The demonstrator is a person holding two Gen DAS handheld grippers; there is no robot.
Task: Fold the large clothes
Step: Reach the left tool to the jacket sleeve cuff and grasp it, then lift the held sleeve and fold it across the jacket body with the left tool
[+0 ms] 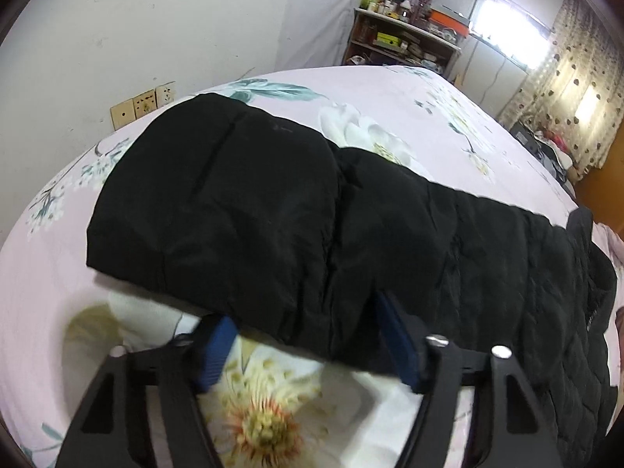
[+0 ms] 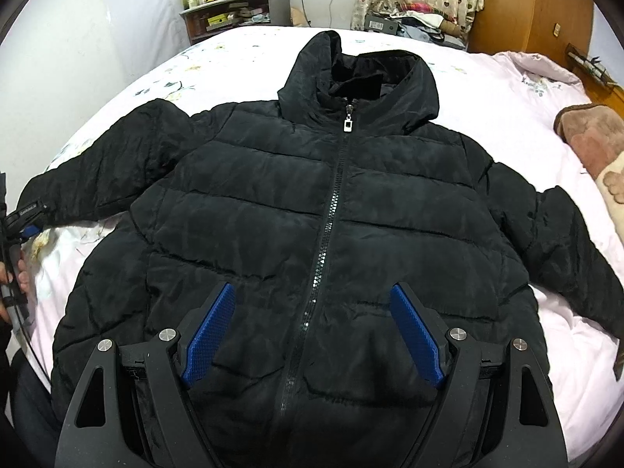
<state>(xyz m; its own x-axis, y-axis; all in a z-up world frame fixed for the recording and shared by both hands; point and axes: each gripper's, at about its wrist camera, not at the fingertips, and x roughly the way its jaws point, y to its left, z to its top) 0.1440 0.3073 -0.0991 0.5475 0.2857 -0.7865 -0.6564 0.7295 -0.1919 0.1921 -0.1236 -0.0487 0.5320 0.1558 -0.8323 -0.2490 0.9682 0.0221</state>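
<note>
Black puffer jacket (image 2: 312,214) flat on floral bed (image 2: 507,124), front up, zipped, sleeves spread, left gripper (image 1: 304,335) at sleeve cuff (image 1: 218,210), fingers half apart, edge between, grip unclear, right gripper (image 2: 312,331) over hem, fingers wide, empty

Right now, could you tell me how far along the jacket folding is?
Done: the black jacket lies flat, zipped, on the bed. In hand: the left tool straddles the cuff of the sleeve, not visibly clamped; the right tool hovers open. Left: every fold.
</note>
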